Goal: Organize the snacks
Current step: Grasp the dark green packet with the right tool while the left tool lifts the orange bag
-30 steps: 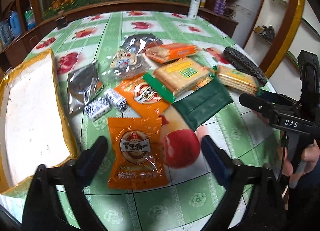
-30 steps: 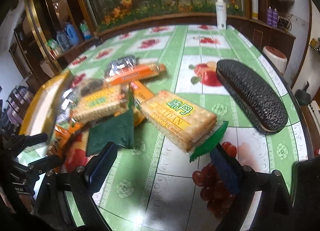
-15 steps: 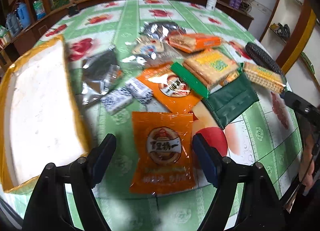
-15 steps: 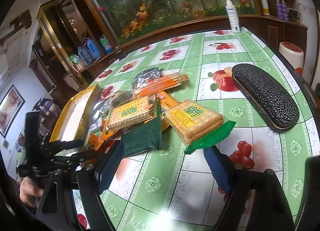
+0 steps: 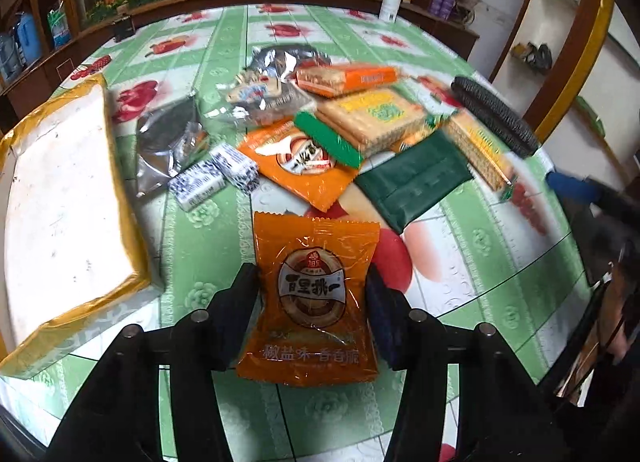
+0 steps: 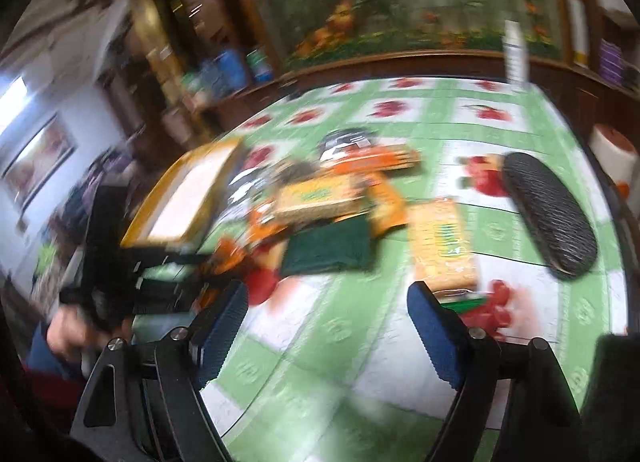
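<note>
Our left gripper (image 5: 312,294) has just been closing its jaws, which now touch both sides of the orange plastic snack packet (image 5: 314,302) lying on the green fruit-print worktop (image 5: 480,262). Our right gripper (image 6: 328,302) hangs with jaws wide and empty above the worktop, near the blurred snack pile.

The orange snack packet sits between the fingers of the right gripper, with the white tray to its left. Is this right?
Not quite: the left wrist view shows the orange snack packet between the fingers of the left gripper, which have just been closing on it. The white tray is indeed to its left.
</note>
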`<state>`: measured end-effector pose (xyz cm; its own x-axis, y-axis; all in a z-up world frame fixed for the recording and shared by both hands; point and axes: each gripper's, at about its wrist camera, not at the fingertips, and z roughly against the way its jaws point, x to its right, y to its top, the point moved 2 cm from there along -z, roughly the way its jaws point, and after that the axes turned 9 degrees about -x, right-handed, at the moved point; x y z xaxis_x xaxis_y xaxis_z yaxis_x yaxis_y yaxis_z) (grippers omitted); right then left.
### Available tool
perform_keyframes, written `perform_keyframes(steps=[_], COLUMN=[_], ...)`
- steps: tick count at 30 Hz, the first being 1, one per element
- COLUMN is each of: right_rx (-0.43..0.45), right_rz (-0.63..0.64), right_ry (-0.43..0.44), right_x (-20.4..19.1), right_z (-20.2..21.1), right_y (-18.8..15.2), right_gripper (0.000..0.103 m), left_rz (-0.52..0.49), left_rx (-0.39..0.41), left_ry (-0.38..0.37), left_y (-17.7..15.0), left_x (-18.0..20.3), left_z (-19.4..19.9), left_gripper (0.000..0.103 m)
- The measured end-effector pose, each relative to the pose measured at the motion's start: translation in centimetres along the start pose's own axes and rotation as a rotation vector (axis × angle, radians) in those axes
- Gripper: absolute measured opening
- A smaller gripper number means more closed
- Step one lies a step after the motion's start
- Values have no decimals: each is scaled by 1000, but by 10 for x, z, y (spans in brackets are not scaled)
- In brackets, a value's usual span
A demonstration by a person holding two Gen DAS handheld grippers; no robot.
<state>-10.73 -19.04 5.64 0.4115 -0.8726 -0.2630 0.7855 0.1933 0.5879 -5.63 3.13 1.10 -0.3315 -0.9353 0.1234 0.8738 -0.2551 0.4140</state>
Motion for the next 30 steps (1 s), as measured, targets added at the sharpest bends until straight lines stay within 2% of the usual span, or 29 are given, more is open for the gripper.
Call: perform_keyframes(steps=[3,6,8,10,13,15,16,17,18,19,20,22,24,25,26,27,30], right_rx=[-20,14,44,72,84,88,88,84,61,7,-23,-72,-111,-126,-142,-164,-274], right_rz=[43,83,38,-43,-249,-388,-420,-431,-409,-367,-356,-335,-334,-339,-332,-325,-253], right_ry=[31,-54,-40,61,259,361,353,298,230,122,78,69,17,10,43,70,172], right_x=[-18,-30,-29,-21,-3,12,17,23,25,28,32,39,44,46,46,43,19], right_z=[-8,-18,-20,-21,-28,-32,-32,-29,-28,-31,-35,-45,-61,-68,-75,-80,-84], right_y=[4,13,16,19,20,20,21,25,30,39,44,51,56,57,57,54,39], right_gripper=[82,81,81,79,69,62,62,62,62,62,64,65,64,61,51,47,43], left_rz=[8,11,23,31,50,58,59,59,61,64,68,76,80,81,81,82,96], left_rx=[27,46,58,66,76,83,87,91,95,97,100,104,106,108,109,110,111], left_ry=[0,2,-4,0,-3,-9,-9,-9,-12,-14,-16,-20,-20,-20,-18,-15,-8], left_y=[1,-2,-4,-5,-5,-6,-6,-7,-8,-10,-10,-12,-13,-14,-14,-15,-17], left_x=[-2,-3,-8,-12,-18,-22,-24,-25,-26,-27,-28,-30,-31,-32,-33,-33,-40], left_z=[11,19,24,26,29,31,33,34,35,36,36,37,37,38,39,40,42], left_gripper=[51,51,51,51,51,51,51,51,51,51,51,51,51,51,51,51,51])
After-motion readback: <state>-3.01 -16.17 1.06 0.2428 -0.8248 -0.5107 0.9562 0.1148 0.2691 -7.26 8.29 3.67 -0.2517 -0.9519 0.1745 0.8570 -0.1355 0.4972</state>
